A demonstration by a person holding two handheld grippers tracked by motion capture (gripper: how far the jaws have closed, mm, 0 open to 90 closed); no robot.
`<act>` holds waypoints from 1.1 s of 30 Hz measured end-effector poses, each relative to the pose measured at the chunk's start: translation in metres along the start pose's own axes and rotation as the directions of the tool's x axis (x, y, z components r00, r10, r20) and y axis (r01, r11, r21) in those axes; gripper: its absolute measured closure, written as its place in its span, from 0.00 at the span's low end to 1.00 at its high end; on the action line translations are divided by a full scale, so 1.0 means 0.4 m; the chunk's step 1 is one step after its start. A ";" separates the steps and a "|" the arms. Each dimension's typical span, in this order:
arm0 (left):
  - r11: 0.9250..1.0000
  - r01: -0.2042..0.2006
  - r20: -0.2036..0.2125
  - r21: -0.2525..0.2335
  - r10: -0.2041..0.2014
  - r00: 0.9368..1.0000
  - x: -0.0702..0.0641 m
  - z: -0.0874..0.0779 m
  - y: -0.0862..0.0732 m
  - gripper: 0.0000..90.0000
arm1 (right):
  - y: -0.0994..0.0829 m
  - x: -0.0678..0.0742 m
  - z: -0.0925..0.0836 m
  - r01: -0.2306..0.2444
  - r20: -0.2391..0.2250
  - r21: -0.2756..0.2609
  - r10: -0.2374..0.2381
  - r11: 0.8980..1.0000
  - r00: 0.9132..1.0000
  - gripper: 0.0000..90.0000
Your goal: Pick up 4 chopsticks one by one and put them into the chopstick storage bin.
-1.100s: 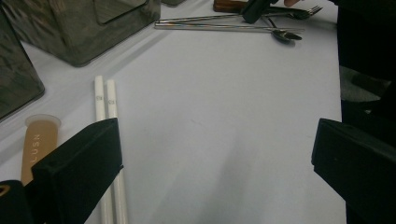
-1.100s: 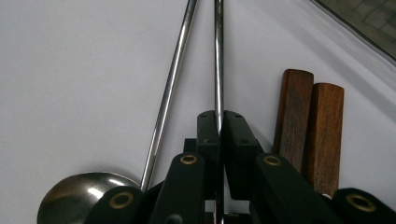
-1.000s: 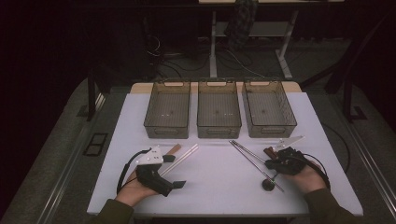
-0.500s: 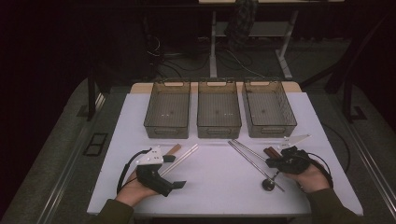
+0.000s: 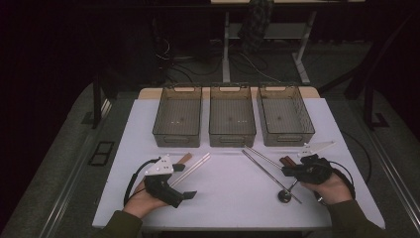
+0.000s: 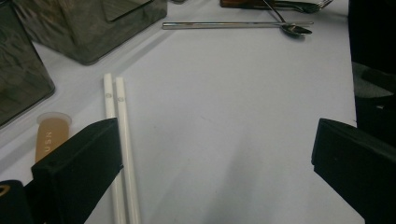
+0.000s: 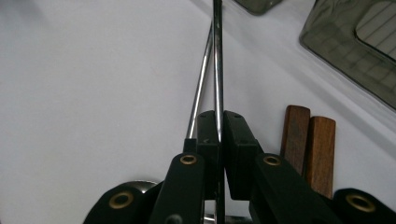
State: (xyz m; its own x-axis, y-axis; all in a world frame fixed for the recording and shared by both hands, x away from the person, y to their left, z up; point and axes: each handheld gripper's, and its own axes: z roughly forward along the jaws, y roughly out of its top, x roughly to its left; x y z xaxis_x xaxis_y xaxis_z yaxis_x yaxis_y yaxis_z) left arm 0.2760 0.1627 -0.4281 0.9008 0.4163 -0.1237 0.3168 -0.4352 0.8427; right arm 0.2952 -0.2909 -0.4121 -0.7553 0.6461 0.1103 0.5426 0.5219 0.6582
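Right gripper [image 7: 219, 135] clamped tight on a metal chopstick [image 7: 217, 56] (second one lies alongside). Left gripper [image 6: 210, 154] wide apart, nothing between, beside white chopsticks [image 6: 122, 140].

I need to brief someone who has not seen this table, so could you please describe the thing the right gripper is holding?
Start at the three grey mesh bins along the far side of the white table. In front of the rightmost bin, the right gripper is shut on a thin silver metal chopstick. Its twin lies loose beside it, and the two brown wooden handles are shorter and flat.
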 end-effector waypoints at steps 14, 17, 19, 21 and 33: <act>1.000 0.008 -0.014 0.000 -0.008 1.000 0.018 -0.001 -0.005 0.01 | 0.026 0.012 -0.024 -0.006 -0.029 -0.070 0.004 0.998 1.000 0.95; 1.000 0.010 -0.014 -0.002 -0.010 1.000 0.017 -0.004 -0.006 0.01 | 0.033 0.011 -0.025 -0.012 -0.025 -0.081 0.010 0.997 1.000 0.94; 1.000 0.010 -0.013 -0.008 -0.010 1.000 0.015 -0.004 -0.005 0.01 | 0.039 0.014 -0.026 -0.011 -0.028 -0.086 0.009 0.996 1.000 0.95; 1.000 0.010 -0.013 -0.008 -0.010 1.000 0.013 -0.004 -0.005 0.01 | 0.047 0.017 -0.026 -0.009 -0.032 -0.095 0.006 0.995 0.999 0.94; 1.000 0.015 -0.011 -0.012 -0.015 1.000 0.010 -0.004 -0.006 0.01 | 0.094 0.031 -0.016 -0.013 -0.028 -0.115 0.010 0.993 1.000 0.95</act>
State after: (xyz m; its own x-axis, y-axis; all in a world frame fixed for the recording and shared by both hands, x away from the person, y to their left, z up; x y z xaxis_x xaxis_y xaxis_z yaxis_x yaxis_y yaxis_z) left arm 0.2784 0.1665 -0.4296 0.8925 0.4318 -0.1305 0.3268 -0.4195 0.8469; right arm 0.3039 -0.2668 -0.3814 -0.7600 0.6351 0.1380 0.5067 0.4461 0.7377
